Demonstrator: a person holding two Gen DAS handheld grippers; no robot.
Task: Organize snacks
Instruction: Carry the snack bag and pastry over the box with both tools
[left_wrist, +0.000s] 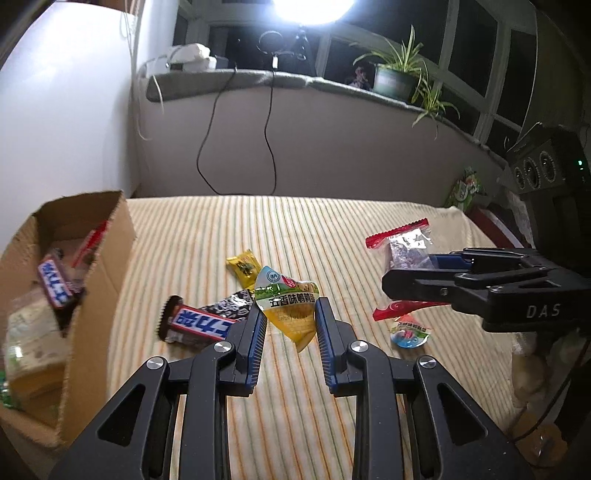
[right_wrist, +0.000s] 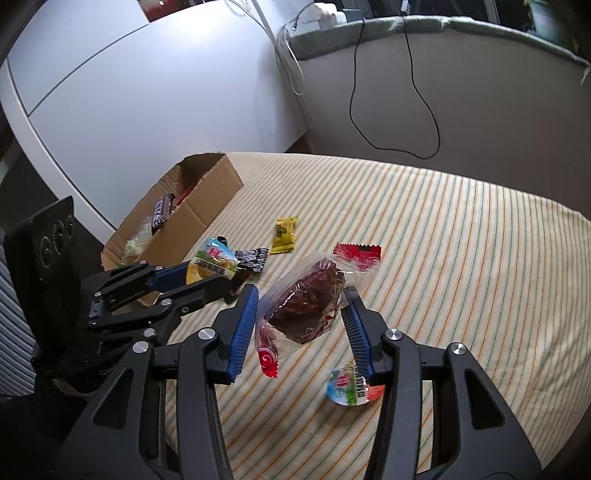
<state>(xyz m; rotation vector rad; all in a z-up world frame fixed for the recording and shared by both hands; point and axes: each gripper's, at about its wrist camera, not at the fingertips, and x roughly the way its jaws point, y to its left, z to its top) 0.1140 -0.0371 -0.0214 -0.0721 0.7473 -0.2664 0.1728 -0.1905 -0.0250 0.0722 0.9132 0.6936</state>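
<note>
Left hand-held gripper (left_wrist: 290, 317) clamped on small yellow-green sealed plastic pouch (left_wrist: 290, 308), lifted off striped cloth (left_wrist: 332, 229); light, slick film, hold mid-body. Right hand-held gripper (right_wrist: 301, 314) clamped on clear crinkly wrapper with dark red-brown block (right_wrist: 304, 304); soft, grip bulk not tail. Open cardboard box (left_wrist: 107, 236) to left, likely destination.

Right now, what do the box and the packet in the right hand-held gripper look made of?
Box: plain brown corrugated cardboard, matte, with creased flaps and a raw torn edge.
Packet: probably thin clear plastic film, glossy and crinkled, its dark contents showing through, ends printed red.
</note>
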